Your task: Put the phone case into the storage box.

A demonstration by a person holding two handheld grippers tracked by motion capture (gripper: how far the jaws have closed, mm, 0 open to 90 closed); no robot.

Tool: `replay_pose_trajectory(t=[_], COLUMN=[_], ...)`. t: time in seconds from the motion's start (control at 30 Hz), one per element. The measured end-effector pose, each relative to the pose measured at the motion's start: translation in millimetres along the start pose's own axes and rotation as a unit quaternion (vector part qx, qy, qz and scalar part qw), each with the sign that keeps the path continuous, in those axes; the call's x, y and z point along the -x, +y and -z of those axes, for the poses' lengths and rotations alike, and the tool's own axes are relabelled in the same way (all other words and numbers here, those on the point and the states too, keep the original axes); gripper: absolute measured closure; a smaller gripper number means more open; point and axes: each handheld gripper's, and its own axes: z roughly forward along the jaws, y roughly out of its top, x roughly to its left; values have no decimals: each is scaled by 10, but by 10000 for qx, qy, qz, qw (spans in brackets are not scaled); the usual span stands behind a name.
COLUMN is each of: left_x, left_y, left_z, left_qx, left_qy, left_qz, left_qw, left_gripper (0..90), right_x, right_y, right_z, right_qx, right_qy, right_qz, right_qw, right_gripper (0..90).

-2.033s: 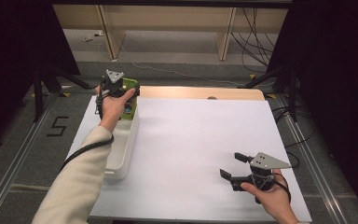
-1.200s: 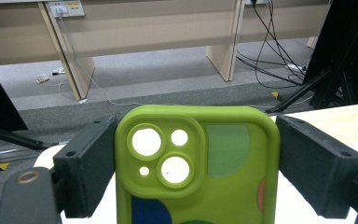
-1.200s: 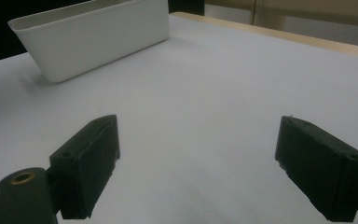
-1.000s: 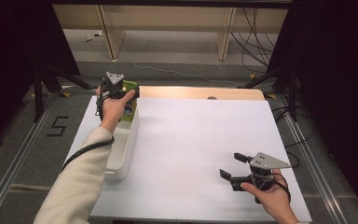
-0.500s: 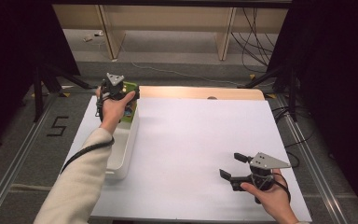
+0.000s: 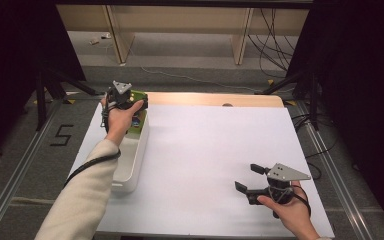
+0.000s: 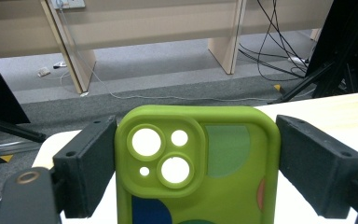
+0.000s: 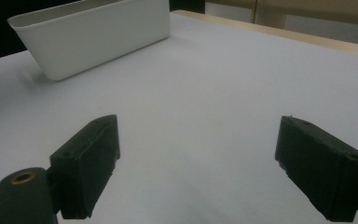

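A lime-green phone case [image 7: 200, 177] with camera cut-outs and coloured patches stands upright between the jaws of my left gripper [image 7: 196, 163], whose pads press on its two long sides. In the high view that left gripper [image 6: 130, 102] hovers over the far end of a white oblong bin [image 6: 130, 165] at the table's left, with the green case [image 6: 139, 95] showing beside the hand. My right gripper [image 6: 247, 176] rests low at the near right of the white table top, jaws wide apart and pointing left. Nothing lies between the jaws of the right gripper [image 8: 200, 154], just bare white surface.
The white bin [image 8: 93, 37] sits along the left edge of the white table sheet [image 6: 210, 150]. A wooden strip [image 6: 215, 99] runs along the far edge. Beyond it are the floor, cables, desk legs and black stands.
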Motion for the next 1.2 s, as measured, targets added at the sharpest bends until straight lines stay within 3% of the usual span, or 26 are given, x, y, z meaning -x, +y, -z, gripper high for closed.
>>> replay_pose_trajectory(t=[1.2], left_x=[-15], left_y=[-96], left_z=[16], left_qx=[-143], left_qy=[-66], left_qz=[53], left_qw=[9999], left_gripper=[155], right_x=[-1], right_y=[0], right_z=[-2], right_qx=[-16], right_qy=[12], right_qz=[13], right_qw=[10000], right_gripper=[149])
